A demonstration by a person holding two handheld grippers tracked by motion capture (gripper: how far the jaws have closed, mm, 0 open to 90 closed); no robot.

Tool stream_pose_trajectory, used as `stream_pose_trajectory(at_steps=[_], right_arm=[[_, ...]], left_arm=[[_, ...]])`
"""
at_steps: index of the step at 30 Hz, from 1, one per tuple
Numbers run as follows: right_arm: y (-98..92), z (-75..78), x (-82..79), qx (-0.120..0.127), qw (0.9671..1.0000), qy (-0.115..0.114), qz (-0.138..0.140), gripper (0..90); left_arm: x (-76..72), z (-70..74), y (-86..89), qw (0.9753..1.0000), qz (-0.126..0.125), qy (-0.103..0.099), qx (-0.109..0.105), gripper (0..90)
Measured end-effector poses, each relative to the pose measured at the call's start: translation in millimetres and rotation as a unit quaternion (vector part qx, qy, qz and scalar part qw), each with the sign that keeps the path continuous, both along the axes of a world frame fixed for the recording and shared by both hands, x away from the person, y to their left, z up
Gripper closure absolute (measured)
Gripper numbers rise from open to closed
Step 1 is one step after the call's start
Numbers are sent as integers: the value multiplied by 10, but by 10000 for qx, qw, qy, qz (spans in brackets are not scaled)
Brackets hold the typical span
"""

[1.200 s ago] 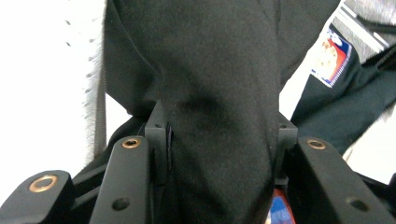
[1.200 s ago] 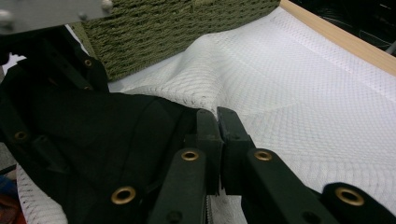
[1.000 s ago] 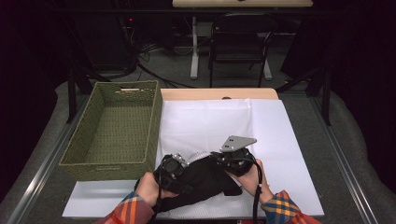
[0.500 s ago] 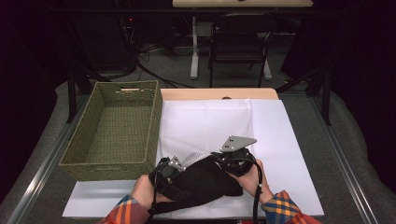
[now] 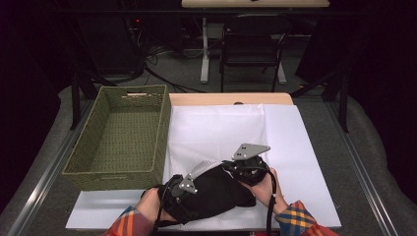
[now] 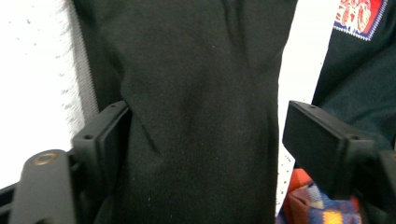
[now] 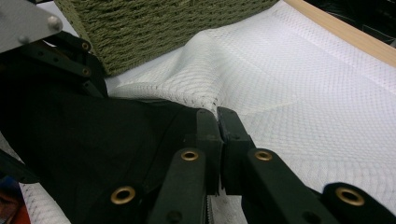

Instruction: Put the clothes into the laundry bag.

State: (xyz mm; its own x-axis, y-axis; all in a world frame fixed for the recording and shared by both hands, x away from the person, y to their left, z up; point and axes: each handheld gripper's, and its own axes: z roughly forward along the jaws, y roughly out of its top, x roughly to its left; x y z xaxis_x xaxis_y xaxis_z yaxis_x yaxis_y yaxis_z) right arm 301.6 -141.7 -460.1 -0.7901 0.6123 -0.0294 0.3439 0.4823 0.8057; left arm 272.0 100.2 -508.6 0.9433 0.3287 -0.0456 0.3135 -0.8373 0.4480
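1. Two grippers, one black garment, one woven basket and one white cloth are on the table before you.
2. One black garment [image 5: 216, 194] lies bunched at the near edge of the white cloth [image 5: 221, 128], between your two hands. Its long axis runs left to right across the table, tilted a little so that the right end sits farther from you than the left.
3. One green woven basket [image 5: 120, 135] stands at the left, just beside the cloth and far-left of the garment.
4. Your left gripper [image 5: 178, 186] sits at the garment's near-left end. In the left gripper view its jaws stand wide apart with a thick fold of the black garment [image 6: 196, 116] running up between them; the left jaw touches the fabric, the right jaw stands clear of it.
5. Your right gripper [image 5: 248, 164] sits at the garment's far-right end, its grey three-cornered plate facing upward. In the right gripper view its jaws are pressed nearly together at the edge of the black fabric [image 7: 93, 149]; you cannot tell from the pictures whether any fabric is pinched between them.
6. Both of your forearms, in plaid sleeves, enter from the near edge. Your left hand [image 5: 150, 204] lies low, partly under the garment. Your right hand [image 5: 268, 189] wraps its gripper from the right side, cable trailing back toward you.
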Motion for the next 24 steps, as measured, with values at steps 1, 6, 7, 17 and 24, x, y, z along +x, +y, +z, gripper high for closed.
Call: stream_pose_trajectory(at_steps=[1,6,7,17,24], right_arm=[[-1,-2,2,-1,10000,3,-3,887],[-4,-6,6,-9,10000,11,-3,888],[-4,-7,8,-12,10000,12,-1,888],[-5,-3,1,-1,10000,8,-31,887],[-19,7,-2,20,10000,-8,-63,888]], left_arm=[[9,-21,3,10000,18,3,-4,264],[19,-71,43,9997,111,12,-226,384],[17,-83,51,9995,119,-5,-283,409],[-18,-76,95,9983,174,-43,-549,575],[-55,55,111,9947,510,77,-891,590]])
